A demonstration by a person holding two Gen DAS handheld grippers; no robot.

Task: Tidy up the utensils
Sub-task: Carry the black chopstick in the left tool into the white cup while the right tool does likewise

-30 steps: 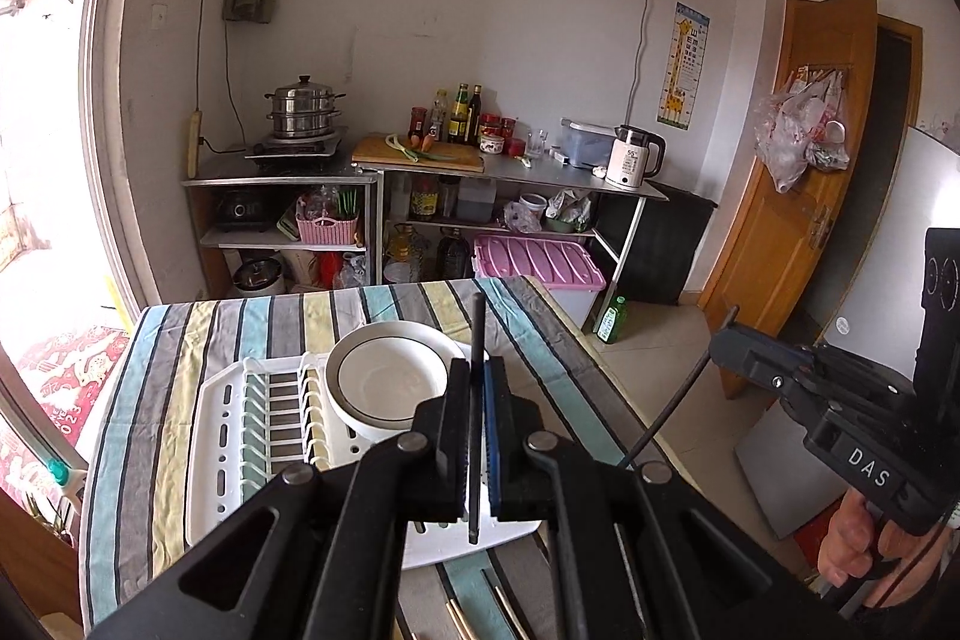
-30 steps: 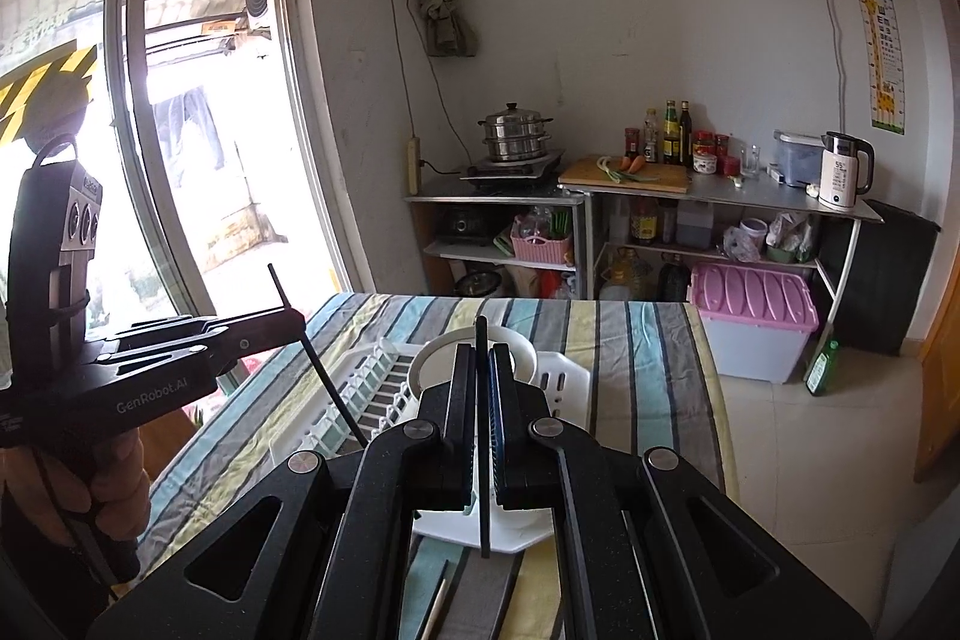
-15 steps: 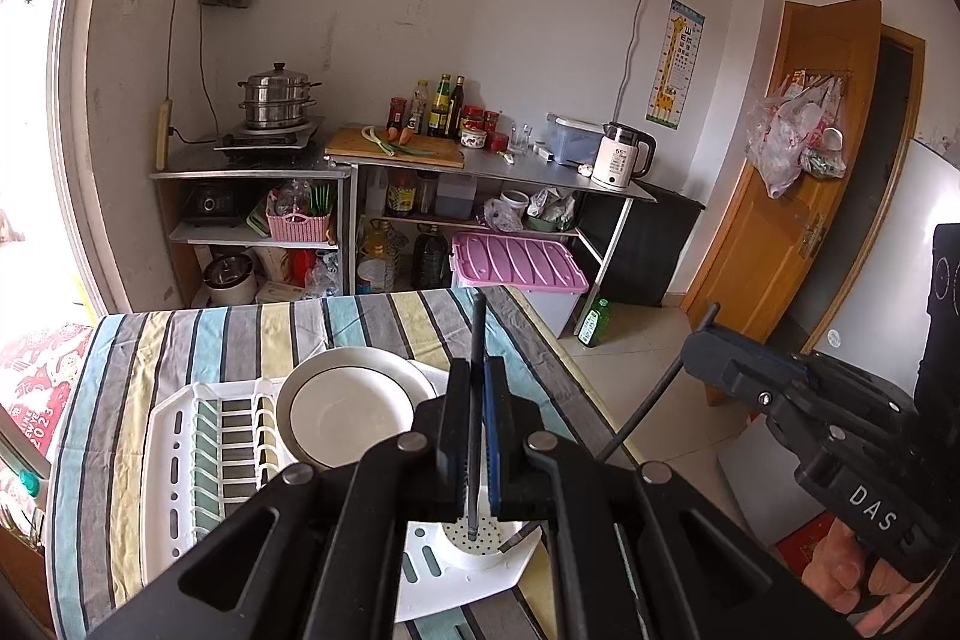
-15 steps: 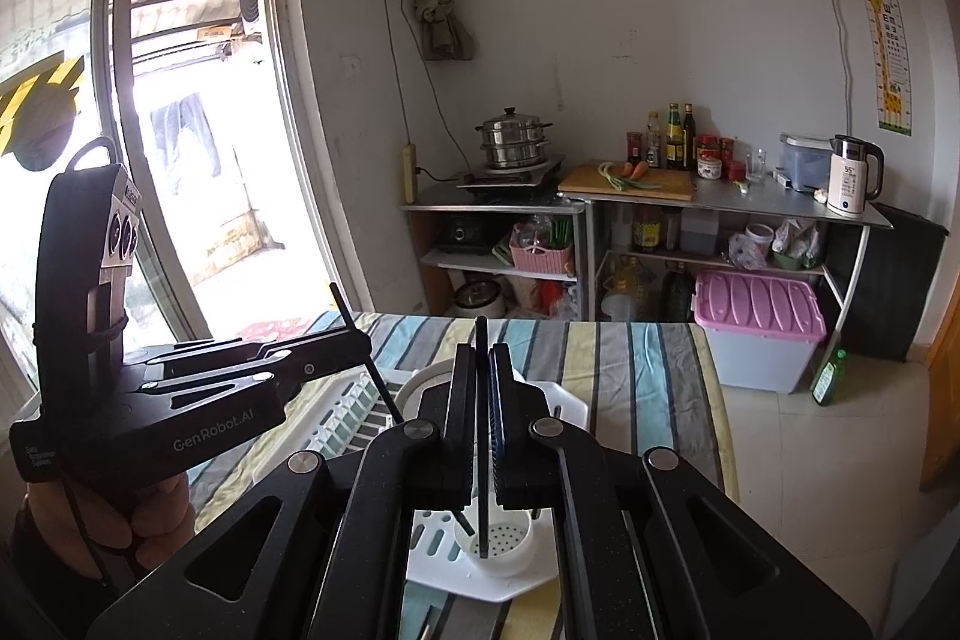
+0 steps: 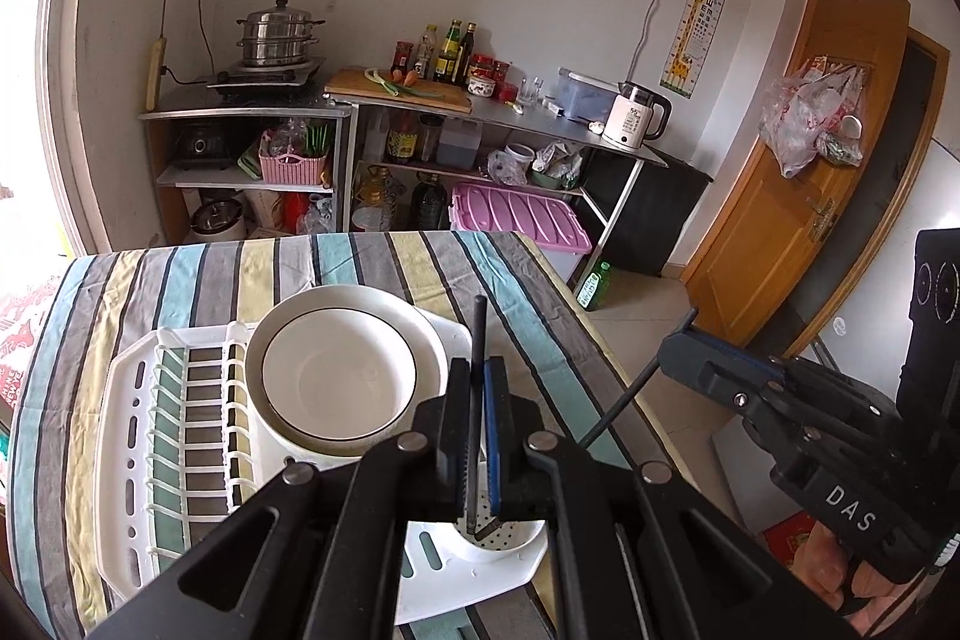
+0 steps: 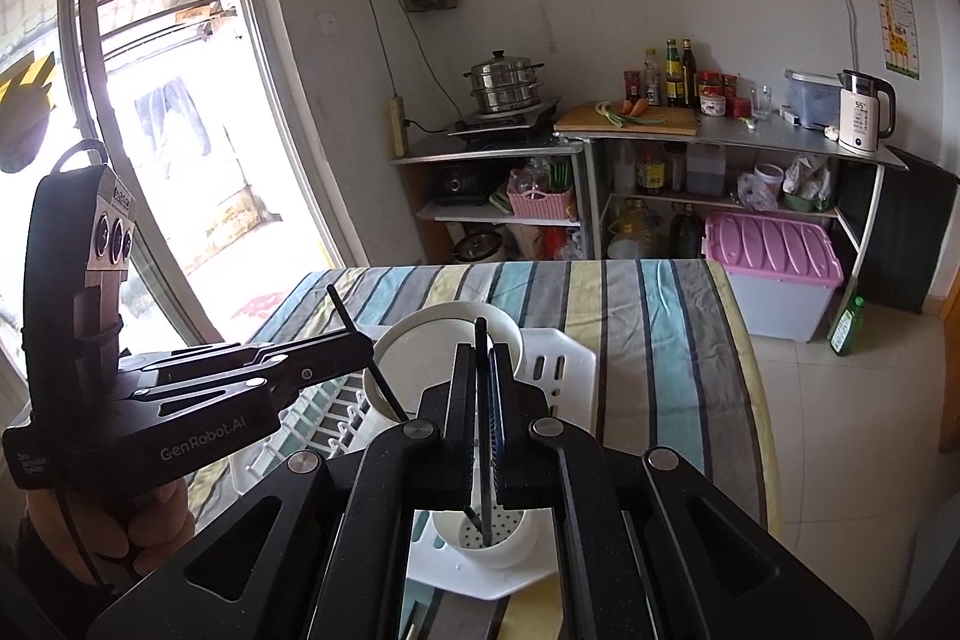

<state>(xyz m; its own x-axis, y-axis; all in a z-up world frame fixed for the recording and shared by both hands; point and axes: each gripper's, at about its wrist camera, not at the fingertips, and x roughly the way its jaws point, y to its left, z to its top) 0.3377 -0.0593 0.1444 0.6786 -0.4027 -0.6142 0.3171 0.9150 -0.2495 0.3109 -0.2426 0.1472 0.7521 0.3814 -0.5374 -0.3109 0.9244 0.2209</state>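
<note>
Right hand-held gripper view alone shows the window.

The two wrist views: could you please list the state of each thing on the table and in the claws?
Left claw: shut on a thin black chopstick.
Right claw: shut on another black chopstick.
White perforated utensil cup: upright, both chopstick tips inside.
White black-rimmed bowl: upright, resting in the white plastic dish rack.
</note>
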